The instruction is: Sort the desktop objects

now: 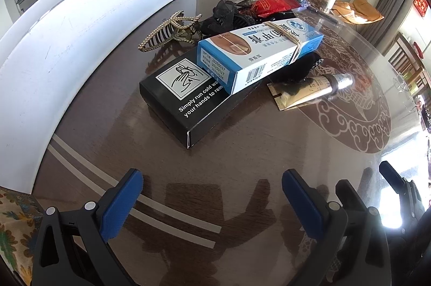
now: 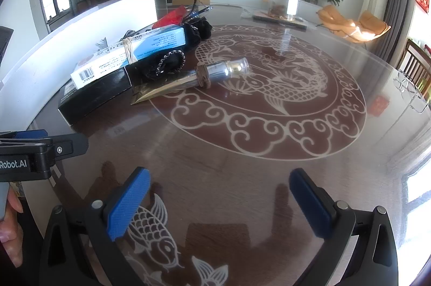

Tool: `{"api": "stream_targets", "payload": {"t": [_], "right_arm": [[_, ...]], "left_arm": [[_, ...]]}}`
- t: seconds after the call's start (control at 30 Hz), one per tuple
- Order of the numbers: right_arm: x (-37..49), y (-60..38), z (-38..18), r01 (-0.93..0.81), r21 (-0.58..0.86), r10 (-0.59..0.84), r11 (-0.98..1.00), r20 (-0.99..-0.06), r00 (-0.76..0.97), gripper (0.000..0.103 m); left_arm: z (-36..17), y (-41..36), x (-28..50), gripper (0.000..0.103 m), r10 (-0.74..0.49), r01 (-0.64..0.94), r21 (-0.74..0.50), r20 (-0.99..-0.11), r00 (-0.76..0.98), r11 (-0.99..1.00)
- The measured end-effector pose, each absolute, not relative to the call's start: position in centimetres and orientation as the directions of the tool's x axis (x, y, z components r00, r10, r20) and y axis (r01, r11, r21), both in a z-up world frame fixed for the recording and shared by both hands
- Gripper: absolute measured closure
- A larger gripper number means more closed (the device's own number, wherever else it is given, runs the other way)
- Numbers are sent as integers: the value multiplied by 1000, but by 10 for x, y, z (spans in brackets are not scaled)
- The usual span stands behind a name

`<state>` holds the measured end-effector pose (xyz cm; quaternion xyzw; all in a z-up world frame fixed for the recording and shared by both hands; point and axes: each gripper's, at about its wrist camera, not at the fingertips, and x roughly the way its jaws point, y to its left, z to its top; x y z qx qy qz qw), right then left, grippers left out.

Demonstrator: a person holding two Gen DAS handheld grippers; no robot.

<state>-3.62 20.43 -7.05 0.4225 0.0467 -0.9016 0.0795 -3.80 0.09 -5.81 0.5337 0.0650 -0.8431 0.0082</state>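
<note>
Both my left gripper [image 1: 212, 194] and right gripper [image 2: 219, 194] hang open and empty; ahead, the light, stiff blue-and-white cardboard carton [image 1: 258, 54] looks easiest pinched across its narrow sides.

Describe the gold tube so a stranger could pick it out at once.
On the dark table with the pale dragon-and-cloud medallion, find the black box carrying a blue-and-white carton. Beside them, at the medallion's edge, lies the gold tube. Nothing else nearby has its flat crimped tail, clear silver-lined cap and band around its middle.
</note>
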Motion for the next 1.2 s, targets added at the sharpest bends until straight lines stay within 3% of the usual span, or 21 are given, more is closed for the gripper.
{"api": "stream_targets", "payload": {"t": [0.3, 0.53, 0.67, 1.2], "right_arm": [[-45, 204, -76, 183, -14, -98, -983, -803, -588, 0], [-84, 188, -73, 297, -72, -121, -952, -803, -583, 0], [-102, 197, -76, 256, -12, -140, -966, -812, -566, 0], [-103, 198, -75, 252, -18, -133, -967, -812, -568, 0]], "left_arm": [[-66, 2, -52, 0, -44, 109, 0, -916, -399, -994], [-67, -5, -78, 0, -79, 152, 1, -856, -510, -988], [-68, -6, -95, 0, -71, 123, 0, -814, -576, -992], [-65, -4, -132, 0, -48, 79, 2, -814, -579, -997]]}}
